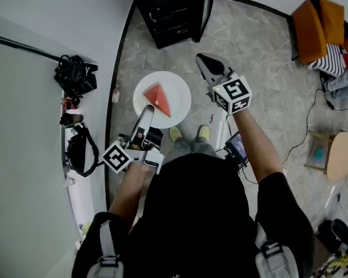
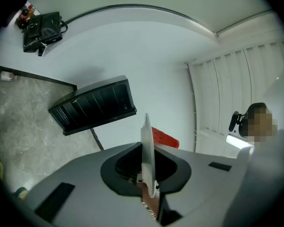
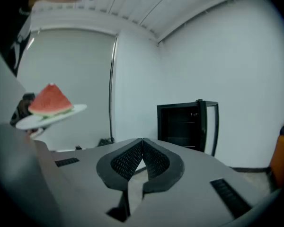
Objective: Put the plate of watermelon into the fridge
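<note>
A white plate (image 1: 177,94) carries a red wedge of watermelon (image 1: 159,99). My left gripper (image 1: 146,116) is shut on the plate's near rim and holds it level above the floor. In the left gripper view the plate (image 2: 147,145) stands edge-on between the jaws, with the watermelon (image 2: 164,138) behind it. The black fridge (image 1: 171,10) stands ahead by the wall with its door (image 1: 209,7) open. My right gripper (image 1: 204,62) is shut on nothing, to the right of the plate. In the right gripper view the plate (image 3: 52,117) is at left and the fridge (image 3: 184,124) ahead.
A black bag (image 1: 75,74) and small bottles sit on a white ledge at left. An orange seat with clothes (image 1: 325,28) stands at the far right. A cardboard box (image 1: 336,155) and a cable (image 1: 301,132) lie on the stone floor at right.
</note>
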`<action>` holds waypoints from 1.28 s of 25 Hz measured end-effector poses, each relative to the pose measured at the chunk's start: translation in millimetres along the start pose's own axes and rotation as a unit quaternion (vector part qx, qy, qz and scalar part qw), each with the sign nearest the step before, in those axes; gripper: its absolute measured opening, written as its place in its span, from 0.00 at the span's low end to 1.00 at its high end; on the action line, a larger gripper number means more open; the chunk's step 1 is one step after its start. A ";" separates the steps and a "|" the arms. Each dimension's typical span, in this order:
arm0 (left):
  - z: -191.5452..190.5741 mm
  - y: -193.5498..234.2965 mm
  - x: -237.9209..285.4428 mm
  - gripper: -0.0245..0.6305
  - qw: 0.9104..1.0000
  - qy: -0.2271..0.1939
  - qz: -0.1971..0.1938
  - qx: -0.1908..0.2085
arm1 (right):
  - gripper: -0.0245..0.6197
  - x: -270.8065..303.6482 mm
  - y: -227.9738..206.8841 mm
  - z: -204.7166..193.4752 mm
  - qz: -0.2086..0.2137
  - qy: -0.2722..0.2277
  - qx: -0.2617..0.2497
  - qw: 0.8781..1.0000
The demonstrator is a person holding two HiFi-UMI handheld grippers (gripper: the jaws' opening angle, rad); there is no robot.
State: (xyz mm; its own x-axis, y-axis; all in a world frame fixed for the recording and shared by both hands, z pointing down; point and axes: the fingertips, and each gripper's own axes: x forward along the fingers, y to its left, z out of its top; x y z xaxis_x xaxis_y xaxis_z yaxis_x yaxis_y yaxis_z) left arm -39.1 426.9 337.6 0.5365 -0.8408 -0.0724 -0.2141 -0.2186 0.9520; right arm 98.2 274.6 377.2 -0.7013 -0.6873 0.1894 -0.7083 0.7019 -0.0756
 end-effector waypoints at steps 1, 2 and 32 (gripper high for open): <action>0.7 0.1 1.6 0.08 1.000 -0.001 0.001 0.002 | 0.06 -6.1 -13.5 1.0 -0.015 0.012 -0.024 1.000; 1.6 0.0 3.0 0.08 1.000 -0.002 0.001 0.004 | 0.06 -13.9 -26.8 2.8 -0.030 0.022 -0.046 0.998; 46.0 6.5 -12.3 0.09 1.000 -0.005 -0.026 0.011 | 0.06 -138.3 41.5 71.5 -0.148 0.009 0.099 0.984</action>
State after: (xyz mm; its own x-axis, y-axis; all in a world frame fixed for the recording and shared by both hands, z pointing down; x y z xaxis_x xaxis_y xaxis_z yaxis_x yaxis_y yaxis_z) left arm -84.7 413.1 331.1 0.5385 -0.8334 -0.1242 -0.2050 -0.2725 0.9401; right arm 160.0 385.4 277.9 -0.4623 -0.8508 0.2499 -0.8840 0.4204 -0.2043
